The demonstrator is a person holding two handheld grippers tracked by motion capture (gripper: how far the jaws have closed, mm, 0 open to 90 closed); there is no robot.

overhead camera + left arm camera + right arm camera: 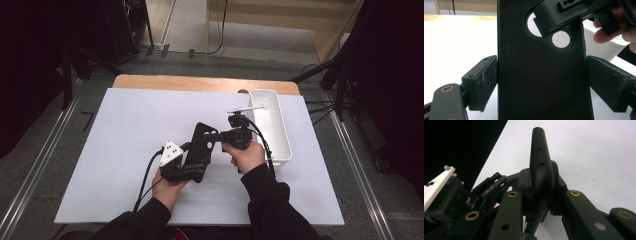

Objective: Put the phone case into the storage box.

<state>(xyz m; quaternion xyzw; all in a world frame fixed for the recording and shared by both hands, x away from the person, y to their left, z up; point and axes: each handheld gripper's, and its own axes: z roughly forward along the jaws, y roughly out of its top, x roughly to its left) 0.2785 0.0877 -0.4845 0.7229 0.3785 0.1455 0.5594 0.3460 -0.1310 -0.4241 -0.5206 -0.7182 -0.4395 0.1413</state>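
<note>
A black phone case (202, 142) is held above the white table top between both grippers. My left gripper (192, 167), with its grey three-cornered plate (171, 152), is shut across the case's width; in the left gripper view both pads (486, 80) press on the long sides of the case (541, 62). From the right, my right gripper (215, 136) is shut on the case's upper end by the camera cut-out (560, 40). In the right gripper view the case (540, 167) stands edge-on, pinched between the jaws of the right gripper (541, 195).
A long white bin (281, 120) stands at the right of the white sheet (125, 150), just beyond my right hand. A small white strip (245, 108) lies over its near-left rim. The wooden table edge (200, 82) shows at the back.
</note>
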